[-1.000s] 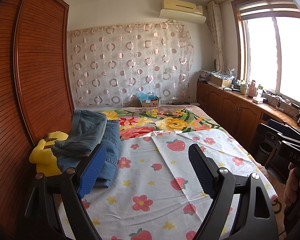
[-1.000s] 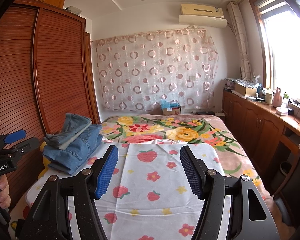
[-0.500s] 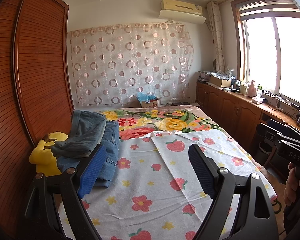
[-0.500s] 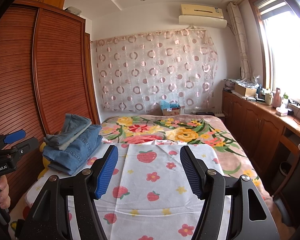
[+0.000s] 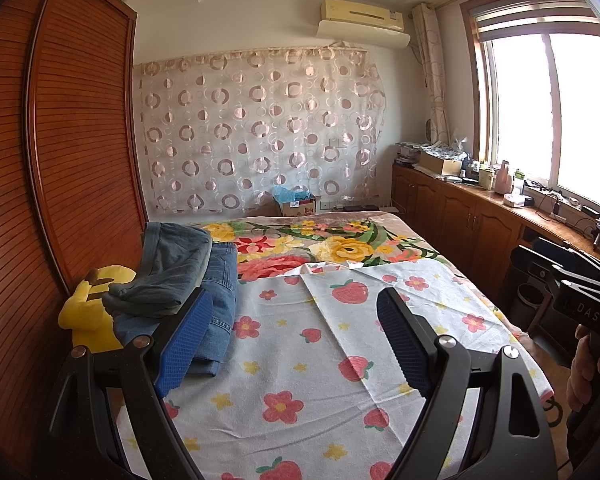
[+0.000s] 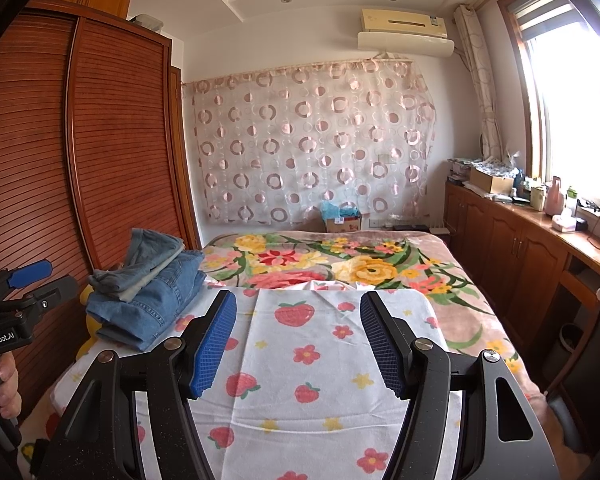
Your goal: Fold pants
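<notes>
A stack of folded pants lies at the bed's left edge: grey-blue pants (image 5: 168, 272) (image 6: 148, 260) on top of blue jeans (image 5: 220, 300) (image 6: 156, 304). My left gripper (image 5: 296, 324) hovers open above the strawberry-print sheet (image 5: 300, 360), its left finger just right of the stack, nothing between the blue pads. My right gripper (image 6: 296, 324) is also open and empty over the same sheet (image 6: 308, 360), right of the stack. Each view shows the other gripper held in a hand at its edge.
A yellow plush toy (image 5: 88, 312) sits wedged between the stack and the slatted wooden wardrobe (image 5: 60, 160). A floral blanket (image 6: 340, 264) covers the far half of the bed. Wooden cabinets with clutter (image 5: 480, 208) run along the window wall on the right.
</notes>
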